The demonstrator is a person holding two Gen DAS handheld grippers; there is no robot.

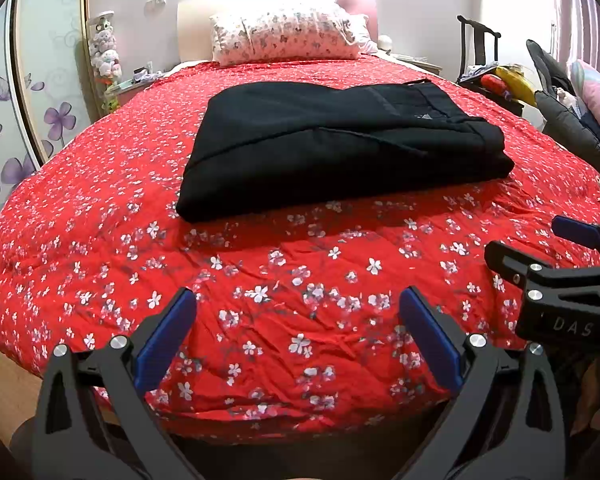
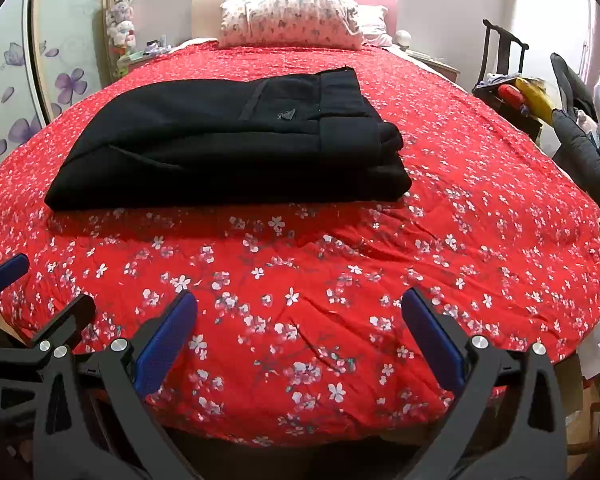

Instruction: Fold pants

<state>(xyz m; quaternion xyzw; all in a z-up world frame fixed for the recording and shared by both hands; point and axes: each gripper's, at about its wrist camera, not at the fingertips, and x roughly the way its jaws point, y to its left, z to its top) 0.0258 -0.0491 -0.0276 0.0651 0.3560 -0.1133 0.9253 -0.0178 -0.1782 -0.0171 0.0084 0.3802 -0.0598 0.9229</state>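
The black pants (image 1: 340,144) lie folded in a compact stack in the middle of the red flowered bedspread (image 1: 260,280); in the right wrist view the pants (image 2: 228,148) sit left of centre, waistband to the right. My left gripper (image 1: 298,336) is open and empty, held above the bed's near edge, well short of the pants. My right gripper (image 2: 298,336) is open and empty too, beside the left one; it shows at the right edge of the left wrist view (image 1: 540,248).
A flowered pillow (image 1: 288,36) lies at the headboard. A nightstand with plush toys (image 1: 106,56) stands at the left. A dark chair with clothes and bags (image 1: 500,80) stands at the right. A flowered wardrobe door (image 1: 28,112) lines the left side.
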